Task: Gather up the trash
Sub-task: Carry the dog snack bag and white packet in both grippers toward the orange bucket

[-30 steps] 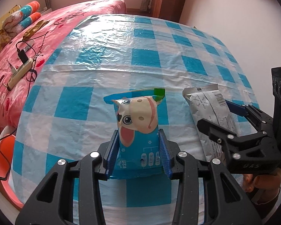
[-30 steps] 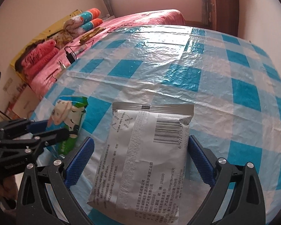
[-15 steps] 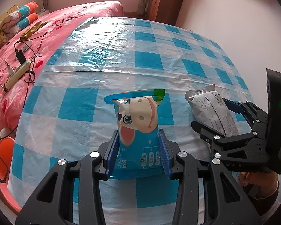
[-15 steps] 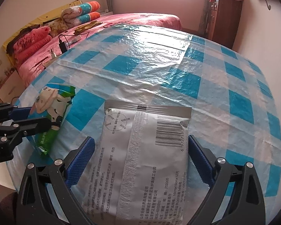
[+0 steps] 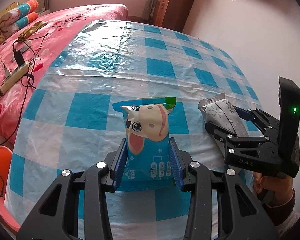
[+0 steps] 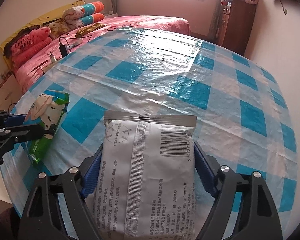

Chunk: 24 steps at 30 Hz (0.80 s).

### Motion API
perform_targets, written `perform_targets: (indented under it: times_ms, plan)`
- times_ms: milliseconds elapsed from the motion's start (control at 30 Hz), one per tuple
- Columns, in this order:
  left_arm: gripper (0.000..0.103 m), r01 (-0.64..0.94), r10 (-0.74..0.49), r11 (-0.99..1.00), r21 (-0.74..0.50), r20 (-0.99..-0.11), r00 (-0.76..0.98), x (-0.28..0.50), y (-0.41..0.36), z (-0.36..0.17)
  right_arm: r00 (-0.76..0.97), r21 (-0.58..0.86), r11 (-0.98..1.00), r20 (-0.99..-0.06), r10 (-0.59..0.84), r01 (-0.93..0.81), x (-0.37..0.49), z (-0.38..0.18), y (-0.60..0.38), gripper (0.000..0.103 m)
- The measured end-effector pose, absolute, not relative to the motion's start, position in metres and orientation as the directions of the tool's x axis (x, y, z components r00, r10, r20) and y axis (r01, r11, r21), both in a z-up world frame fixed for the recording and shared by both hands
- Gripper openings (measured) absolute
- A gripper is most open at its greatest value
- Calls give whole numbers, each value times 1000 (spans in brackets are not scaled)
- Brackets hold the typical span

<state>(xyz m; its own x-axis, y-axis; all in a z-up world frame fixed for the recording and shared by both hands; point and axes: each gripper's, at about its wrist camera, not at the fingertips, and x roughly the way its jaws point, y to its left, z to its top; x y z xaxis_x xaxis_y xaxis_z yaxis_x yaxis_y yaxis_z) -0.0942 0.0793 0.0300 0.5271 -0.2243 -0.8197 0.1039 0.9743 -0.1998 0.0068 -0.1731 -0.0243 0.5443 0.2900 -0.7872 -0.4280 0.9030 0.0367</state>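
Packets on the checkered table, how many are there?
2. The blue cow packet sits between the left gripper fingers, and the silver packet between the right gripper fingers, whose jaws have just been closing. No others show on the table.

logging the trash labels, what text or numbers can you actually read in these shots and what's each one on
"DAS": on the black body of the right gripper.
"Love you": on the pink pillow on the bed.
"6 972715": start of the barcode number on the silver packet; the rest is cut off.
"252000": also on the silver packet.
Chinese print on the silver packet and the cow packet: too small to read.
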Motion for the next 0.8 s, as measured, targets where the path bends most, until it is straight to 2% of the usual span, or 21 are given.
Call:
perform_targets:
  times_ms: [467,800]
  plan:
    - [42,95,-265,962,-256,-789,554,-103,108,28,572,47,921,-771,280,-387,6,-21,-177,77]
    - [41,95,-281,956,-279,-767,577,-108,128,31,568,128,927,-758,321,-353,3,-16,-182,76]
